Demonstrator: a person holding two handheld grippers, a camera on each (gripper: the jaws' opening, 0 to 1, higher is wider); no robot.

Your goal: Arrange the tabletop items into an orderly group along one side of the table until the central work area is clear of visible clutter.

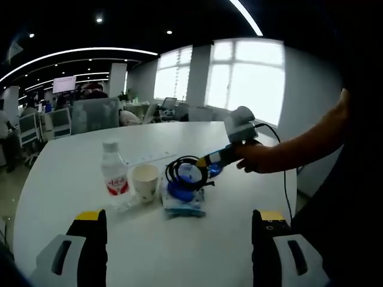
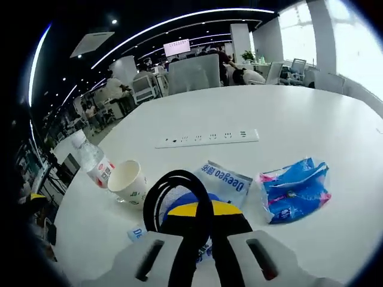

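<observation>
right gripper (image 2: 203,224) clenched on black cable coil (image 2: 173,197), carrying it groupward | left gripper (image 1: 179,224) jaws spread, waiting | bottle (image 1: 114,173), cup (image 1: 145,181) grouped

A built-in power strip (image 2: 207,139) lies flush in the white table (image 2: 311,119), its sockets in one row; beyond the table's far edge stand grey office chairs (image 1: 94,113), with desks and seated people behind them; a wall screen (image 1: 64,84) glows at the back of the room; curved light strips (image 2: 179,19) cross the dark ceiling; bright windows (image 1: 245,81) line the far wall.
</observation>
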